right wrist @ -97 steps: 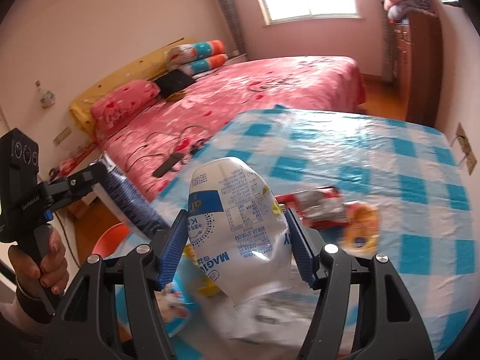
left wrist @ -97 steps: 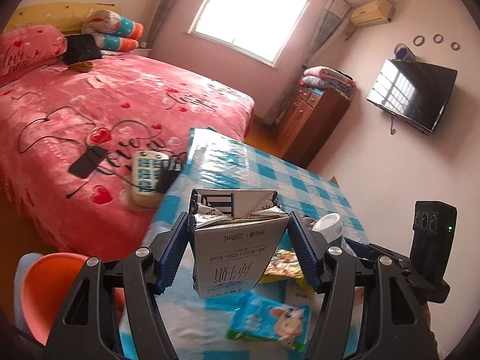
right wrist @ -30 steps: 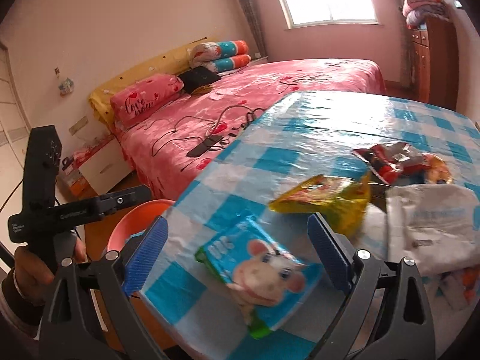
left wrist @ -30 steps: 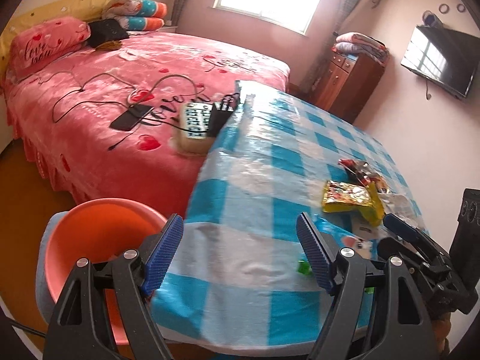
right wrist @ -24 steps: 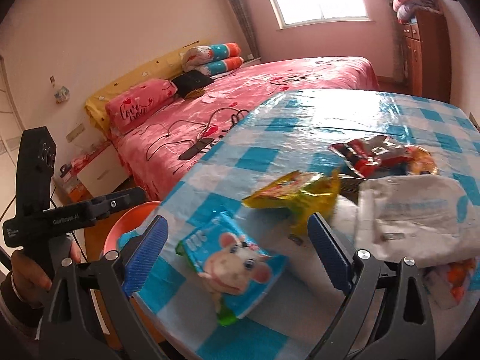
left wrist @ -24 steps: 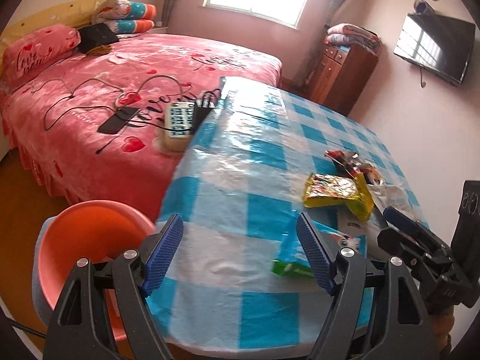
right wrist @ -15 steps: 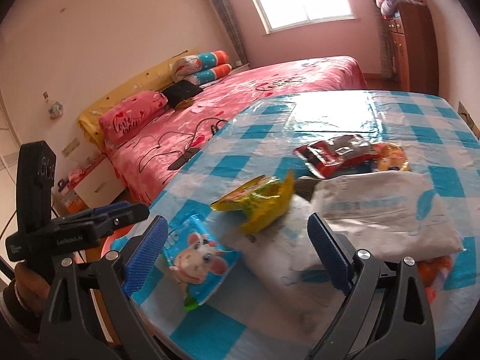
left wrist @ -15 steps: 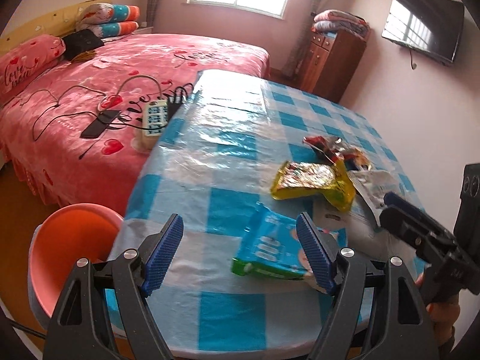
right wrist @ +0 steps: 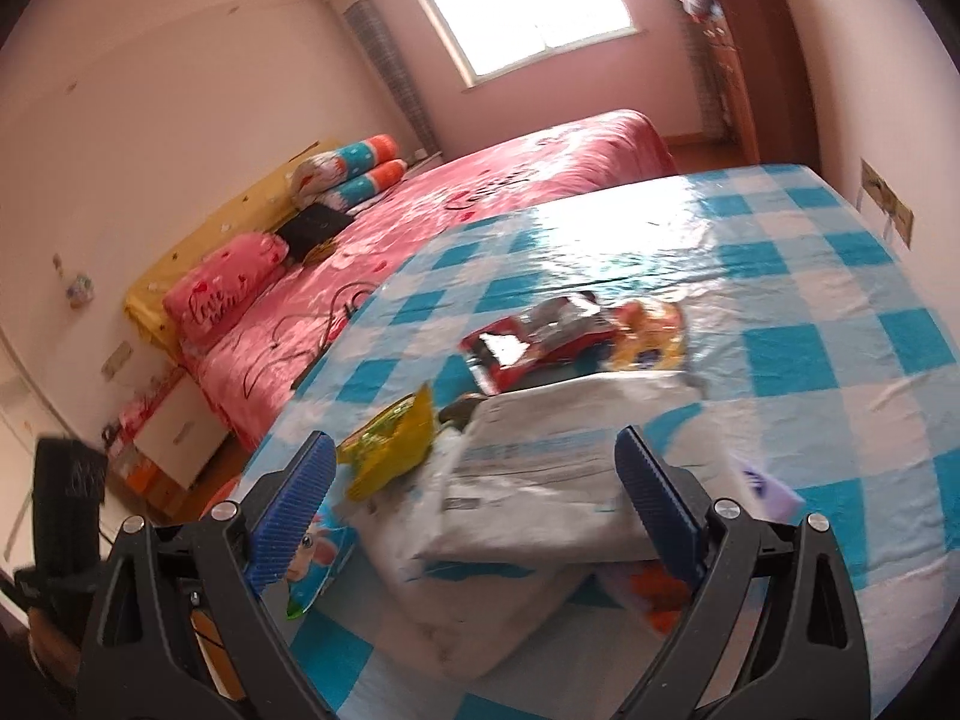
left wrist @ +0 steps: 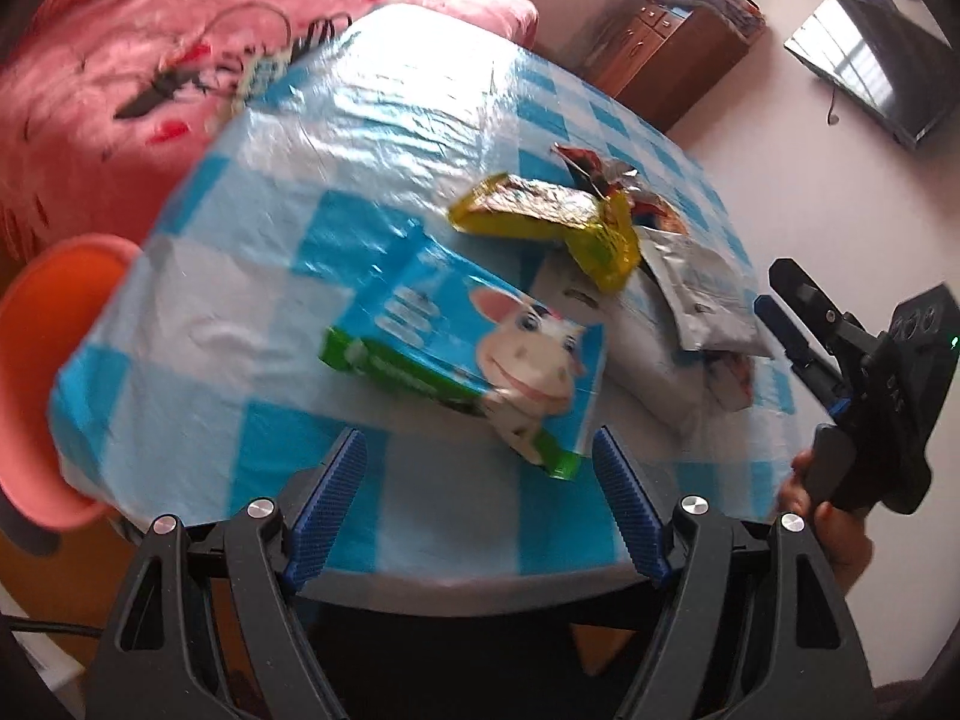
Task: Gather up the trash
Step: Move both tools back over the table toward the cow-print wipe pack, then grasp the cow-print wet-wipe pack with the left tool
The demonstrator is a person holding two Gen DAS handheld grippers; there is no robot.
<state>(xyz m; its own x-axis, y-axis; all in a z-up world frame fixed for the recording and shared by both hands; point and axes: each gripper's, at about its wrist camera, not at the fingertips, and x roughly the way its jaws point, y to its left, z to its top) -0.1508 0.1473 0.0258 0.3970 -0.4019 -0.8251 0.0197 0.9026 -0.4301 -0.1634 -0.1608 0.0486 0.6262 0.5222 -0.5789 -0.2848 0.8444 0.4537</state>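
Observation:
Trash lies on a table with a blue-and-white checked cloth (left wrist: pixel 384 120). A blue cow-print packet (left wrist: pixel 468 354) lies near the front edge, just beyond my open, empty left gripper (left wrist: pixel 480 504). Behind it are a yellow wrapper (left wrist: pixel 540 222), a red wrapper (right wrist: pixel 528 342) and a white plastic bag (right wrist: pixel 552 468). My right gripper (right wrist: pixel 474 510) is open and empty, its jaws on either side of the white bag. It also shows in the left wrist view (left wrist: pixel 804 330) at the right. An orange bin (left wrist: pixel 48 312) stands on the floor left of the table.
A bed with a pink cover (right wrist: pixel 480 204) runs along the table's left side, with cables and a power strip (left wrist: pixel 264 66) on it. A wooden cabinet (left wrist: pixel 666 54) and a wall TV (left wrist: pixel 864 84) stand at the far end. A purple card (right wrist: pixel 768 486) lies on the table.
Both grippers earlier held a carton and a white bag and are now open and empty. Over the last second both have swung from the orange bin back over the trash on the table.

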